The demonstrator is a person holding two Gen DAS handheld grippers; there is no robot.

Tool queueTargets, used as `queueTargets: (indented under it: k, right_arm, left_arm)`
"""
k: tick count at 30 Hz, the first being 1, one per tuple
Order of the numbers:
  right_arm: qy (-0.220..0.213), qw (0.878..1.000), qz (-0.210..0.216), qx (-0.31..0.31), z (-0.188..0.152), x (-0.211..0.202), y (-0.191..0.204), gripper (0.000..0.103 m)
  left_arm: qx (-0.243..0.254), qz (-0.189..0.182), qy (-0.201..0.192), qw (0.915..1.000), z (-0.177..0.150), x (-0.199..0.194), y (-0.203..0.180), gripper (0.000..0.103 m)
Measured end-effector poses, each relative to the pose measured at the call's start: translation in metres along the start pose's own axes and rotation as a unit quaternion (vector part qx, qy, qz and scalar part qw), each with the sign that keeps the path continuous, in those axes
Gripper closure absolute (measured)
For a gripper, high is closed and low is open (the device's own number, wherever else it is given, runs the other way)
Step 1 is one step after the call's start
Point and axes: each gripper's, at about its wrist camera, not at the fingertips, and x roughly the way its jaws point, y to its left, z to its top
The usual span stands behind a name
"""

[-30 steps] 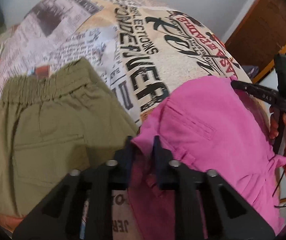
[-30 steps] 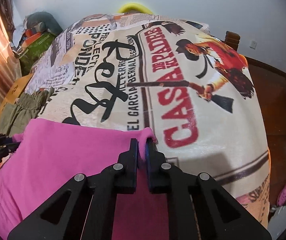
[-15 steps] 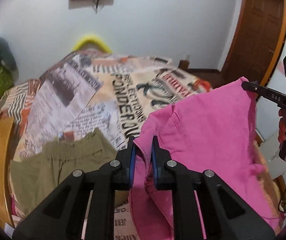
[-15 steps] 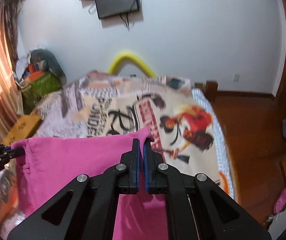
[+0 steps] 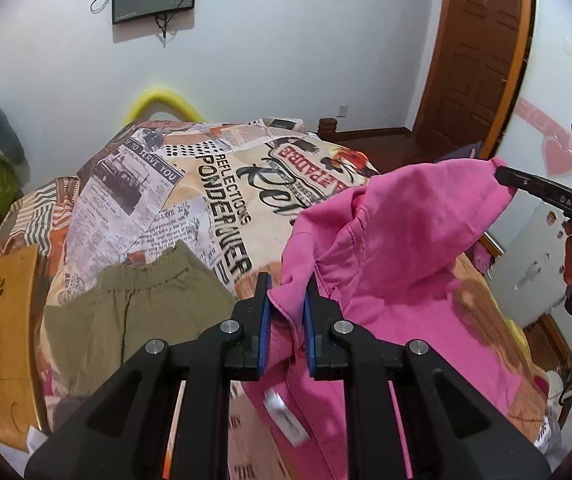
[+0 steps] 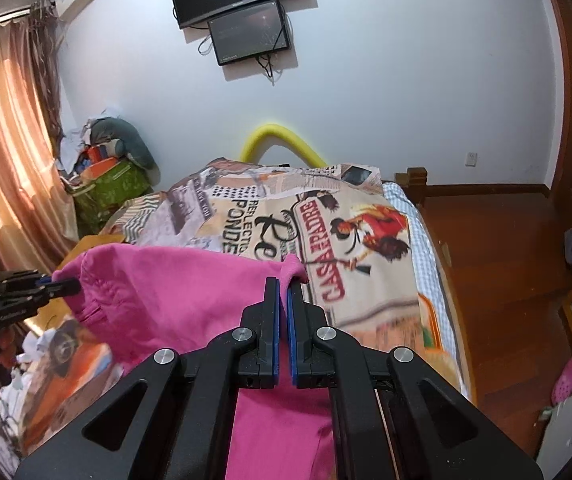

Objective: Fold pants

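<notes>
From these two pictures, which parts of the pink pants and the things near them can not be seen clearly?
- Pink pants, left wrist view: the lower part runs off the bottom edge; the left gripper covers the gripped corner.
- White tag on them: blurred, print unreadable.
- Right wrist view: the right gripper body hides the pants below the jaws.
- Olive pants: legs cut off by the gripper body; absent from the right view.

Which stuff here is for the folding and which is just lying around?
For the folding:
pink pants
left gripper
right gripper
bed blanket

Just lying around:
green shorts
wall screens
yellow foam tube
curtain
</notes>
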Motion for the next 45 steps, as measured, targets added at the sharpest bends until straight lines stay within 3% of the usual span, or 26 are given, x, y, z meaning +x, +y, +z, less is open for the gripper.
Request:
queueTargets:
  k: [11, 17, 25, 31, 36, 40, 45]
  right_arm:
    - [0.035, 0.999, 0.006, -0.003, -0.084, -0.054, 0.019, 0.100]
    - [0.064, 0.997, 0.009, 0.030, -0.135, -0.061, 0.013, 0.100]
    - [0.099, 0.993, -0.002, 0.060, -0.190, -0.058, 0.006, 0.100]
    - [0.118, 0.989, -0.027, 0.080, -0.203, -0.071, -0.003, 0.096]
    - [0.104, 0.990, -0.059, 0.077, -0.195, -0.099, -0.008, 0.095]
    - [0.086, 0.994, -0.037, 0.059, -0.181, -0.102, 0.006, 0.081]
    - [0.084, 0.996, 0.016, 0.026, -0.170, -0.075, 0.043, 0.079]
  left_arm:
    - [0.051, -0.004, 0.017, 0.9986, -0.077, -0.037, -0.041, 0.089]
    - [0.070, -0.010, 0.055, 0.9960, -0.132, -0.036, -0.057, 0.089]
    - [0.044, -0.022, 0.085, 0.9952, -0.179, -0.037, -0.059, 0.088]
    - [0.038, -0.024, 0.092, 0.9947, -0.188, -0.052, -0.061, 0.086]
    - [0.012, -0.022, 0.090, 0.9956, -0.182, -0.070, -0.050, 0.061]
    - [-0.009, -0.022, 0.074, 0.9970, -0.171, -0.085, -0.045, 0.060]
    - [-0.020, -0.042, 0.043, 0.9980, -0.146, -0.099, -0.053, 0.060]
